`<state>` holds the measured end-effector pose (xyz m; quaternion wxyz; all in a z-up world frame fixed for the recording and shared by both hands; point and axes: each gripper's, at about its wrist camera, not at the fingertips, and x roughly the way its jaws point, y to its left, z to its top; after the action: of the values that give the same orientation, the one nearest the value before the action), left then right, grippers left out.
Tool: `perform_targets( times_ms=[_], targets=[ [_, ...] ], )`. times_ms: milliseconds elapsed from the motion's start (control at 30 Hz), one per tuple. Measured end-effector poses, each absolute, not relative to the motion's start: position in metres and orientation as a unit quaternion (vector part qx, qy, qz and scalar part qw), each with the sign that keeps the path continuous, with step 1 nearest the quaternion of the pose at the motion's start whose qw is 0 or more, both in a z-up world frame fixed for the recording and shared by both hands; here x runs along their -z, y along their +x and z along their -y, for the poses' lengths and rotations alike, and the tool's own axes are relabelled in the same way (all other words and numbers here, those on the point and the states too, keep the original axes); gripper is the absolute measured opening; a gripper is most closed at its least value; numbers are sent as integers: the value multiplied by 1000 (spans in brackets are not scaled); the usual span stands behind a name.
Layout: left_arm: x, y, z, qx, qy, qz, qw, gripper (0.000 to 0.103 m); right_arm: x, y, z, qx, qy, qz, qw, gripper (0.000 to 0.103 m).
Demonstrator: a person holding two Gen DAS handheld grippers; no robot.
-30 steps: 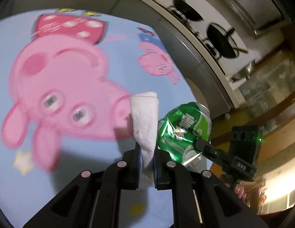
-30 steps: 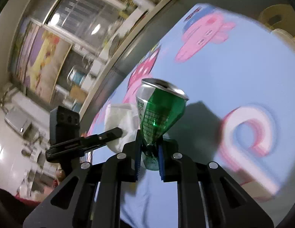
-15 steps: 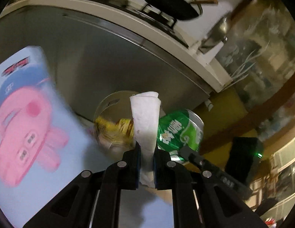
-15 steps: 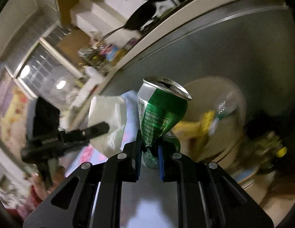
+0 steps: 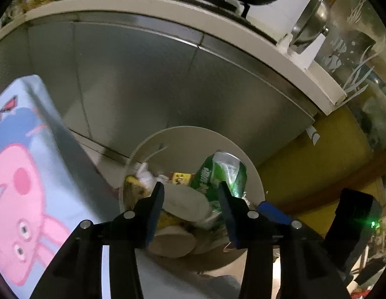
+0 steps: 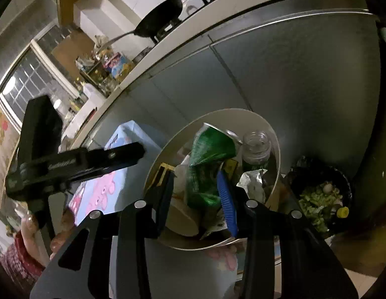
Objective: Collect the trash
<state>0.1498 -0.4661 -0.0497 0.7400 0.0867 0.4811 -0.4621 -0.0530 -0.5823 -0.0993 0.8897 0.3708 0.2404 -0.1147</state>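
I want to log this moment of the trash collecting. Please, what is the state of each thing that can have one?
Left hand-held gripper: open, holding nothing, over the bin.
Right hand-held gripper: open, over the bin.
Green can: crushed, lying in the bin among the trash.
Tissue: crumpled, in the bin.
Trash bin: uncovered, nearly full.
Clear bottle: no cap, upright in the bin.

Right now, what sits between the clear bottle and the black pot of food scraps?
In the right wrist view, the bin's pale wall separates the clear bottle from the black pot.
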Motion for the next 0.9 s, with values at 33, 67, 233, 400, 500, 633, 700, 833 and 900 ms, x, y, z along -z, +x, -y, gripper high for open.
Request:
perform_targets(
  times_ms=[33, 67, 233, 400, 500, 633, 700, 833, 900],
  targets=[
    [44, 148, 456, 462, 83, -474, 745, 45, 99, -59, 581, 115, 373, -237, 890, 37],
    [39, 145, 446, 460, 83, -465, 752, 46, 97, -62, 579, 115, 376, -233, 890, 37],
    [23, 122, 399, 443, 91, -424, 785, 51, 86, -81, 550, 104, 384, -232, 888, 37],
    [18, 92, 353, 419, 109, -402, 807, 52, 82, -94, 509, 104, 391, -243, 882, 42],
    [14, 80, 326, 404, 113, -395, 818, 55, 80, -102, 479, 112, 387, -248, 881, 47],
    [4, 64, 295, 394, 102, -375, 833, 73, 69, -113, 449, 132, 371, -248, 885, 55],
    [-4, 55, 280, 393, 104, -358, 841, 75, 64, -120, 434, 135, 371, -246, 885, 56],
    [-18, 40, 256, 384, 105, -327, 857, 92, 51, -131, 403, 146, 342, -244, 896, 63],
    [-23, 34, 244, 379, 98, -316, 864, 96, 44, -135, 392, 154, 326, -239, 902, 65]
  ],
)
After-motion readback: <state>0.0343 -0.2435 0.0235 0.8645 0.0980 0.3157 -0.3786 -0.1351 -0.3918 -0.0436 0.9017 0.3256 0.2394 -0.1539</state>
